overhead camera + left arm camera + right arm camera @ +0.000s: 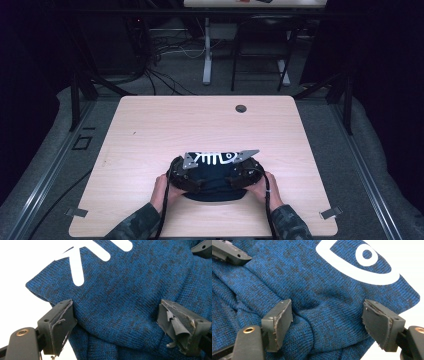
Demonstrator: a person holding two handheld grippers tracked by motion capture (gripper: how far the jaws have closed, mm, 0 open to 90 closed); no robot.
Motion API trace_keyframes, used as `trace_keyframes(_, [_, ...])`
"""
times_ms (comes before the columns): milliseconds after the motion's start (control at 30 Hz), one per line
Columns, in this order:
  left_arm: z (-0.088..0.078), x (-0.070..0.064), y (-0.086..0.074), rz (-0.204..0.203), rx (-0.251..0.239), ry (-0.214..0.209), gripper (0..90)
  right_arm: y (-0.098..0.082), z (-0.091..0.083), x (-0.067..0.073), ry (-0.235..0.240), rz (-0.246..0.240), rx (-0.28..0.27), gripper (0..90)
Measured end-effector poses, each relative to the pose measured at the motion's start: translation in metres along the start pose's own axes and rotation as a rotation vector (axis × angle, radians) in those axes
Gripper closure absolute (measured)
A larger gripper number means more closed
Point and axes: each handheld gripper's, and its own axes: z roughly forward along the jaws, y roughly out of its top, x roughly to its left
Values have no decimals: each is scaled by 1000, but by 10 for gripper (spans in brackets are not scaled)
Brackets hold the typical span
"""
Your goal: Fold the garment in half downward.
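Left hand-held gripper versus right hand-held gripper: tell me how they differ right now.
The left hand-held gripper straddles the blue knit garment near the white bone stripes; the right hand-held gripper straddles it near the white eye ring. The left one's pad is more torn, with loose flaps; the right's pads are only frayed at the edges. Both are open, pressed down on the fabric.

Blue knit garment (215, 182) half under tongs
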Motion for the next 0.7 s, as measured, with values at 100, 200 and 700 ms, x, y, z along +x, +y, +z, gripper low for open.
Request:
trace_keyframes(100, [1, 2, 1, -5, 3, -3, 142, 0, 0, 0, -1, -1, -3, 242])
trace_keyframes(200, [2, 6, 1, -15, 8, -12, 140, 0, 0, 0, -3, 3, -5, 240])
trace_keyframes(700, [-6, 10, 4, -37, -27, -18, 78, 1, -9, -2, 7, 45, -29, 104])
